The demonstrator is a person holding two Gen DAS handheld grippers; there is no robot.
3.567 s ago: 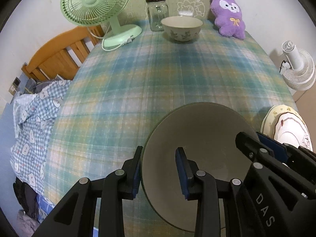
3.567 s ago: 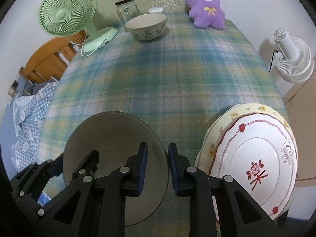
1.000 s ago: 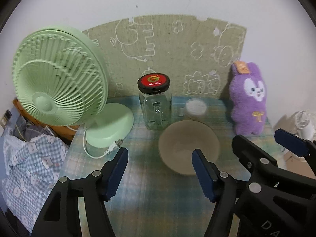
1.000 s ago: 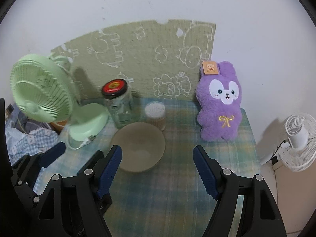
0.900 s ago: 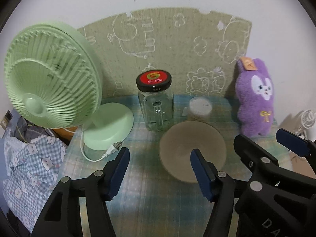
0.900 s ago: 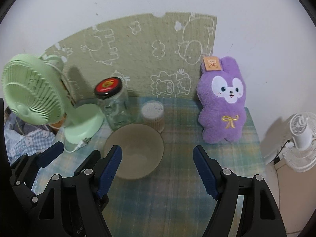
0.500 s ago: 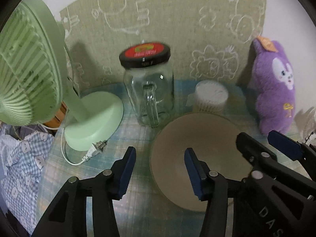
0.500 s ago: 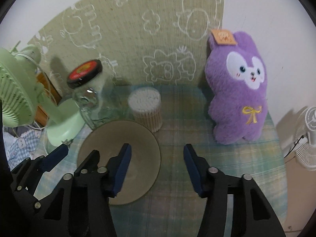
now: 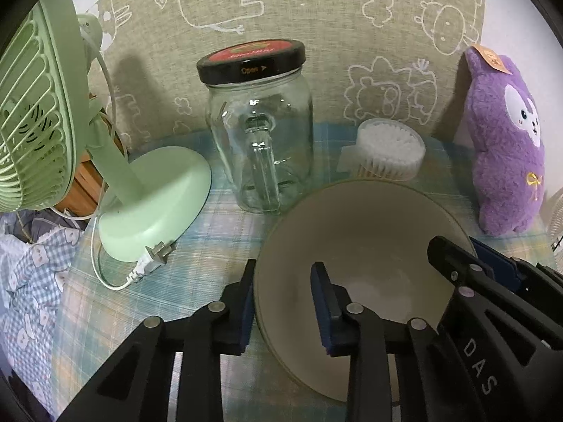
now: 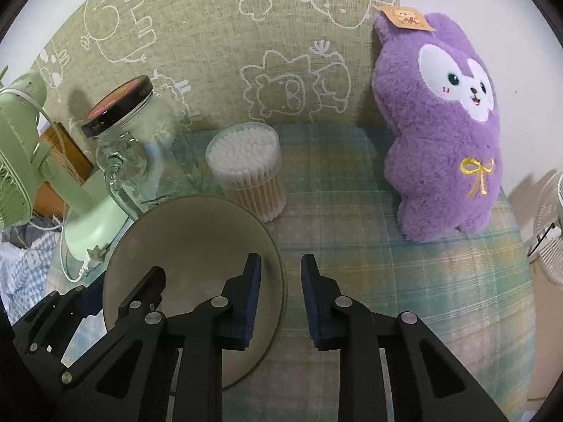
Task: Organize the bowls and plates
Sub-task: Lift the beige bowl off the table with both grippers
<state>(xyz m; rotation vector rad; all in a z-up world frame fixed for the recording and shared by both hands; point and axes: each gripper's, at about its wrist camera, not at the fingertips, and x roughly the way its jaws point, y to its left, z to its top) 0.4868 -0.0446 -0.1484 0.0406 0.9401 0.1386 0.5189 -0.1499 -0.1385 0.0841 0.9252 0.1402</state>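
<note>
The bowl (image 9: 362,246) stands on the plaid-covered worktop (image 10: 404,274) near its far end, just in front of the glass jar (image 9: 262,140) with the black lid and the tub of cotton swabs (image 10: 248,168); its inside is plain and beige, with nothing in it; the left tongs (image 9: 283,302) straddle the bowl's left rim, one blue pad outside the wall and the other inside; the jaws are closing, with the rim between them, and a narrow gap remains on the inner side, so a firm grip is not shown; the right tongs (image 10: 279,292) straddle the opposite rim in the same manner, the left pad inside the bowl and the right pad outside over the cloth; these jaws are likewise closing about the rim, and the outer pad stands apart from the wall; in the left wrist view the right tongs appear at the lower right, over the bowl's far edge; in the right wrist view the left tongs appear at the lower left, across the bowl; a green desk fan (image 9: 45,112) stands left of the jar, its plug and white cord lying loose on the cloth; a purple plush rabbit (image 10: 447,123) sits upright at the right, against the patterned green backing; a white fan (image 10: 549,232) is partly visible beyond the worktop's right edge.
</note>
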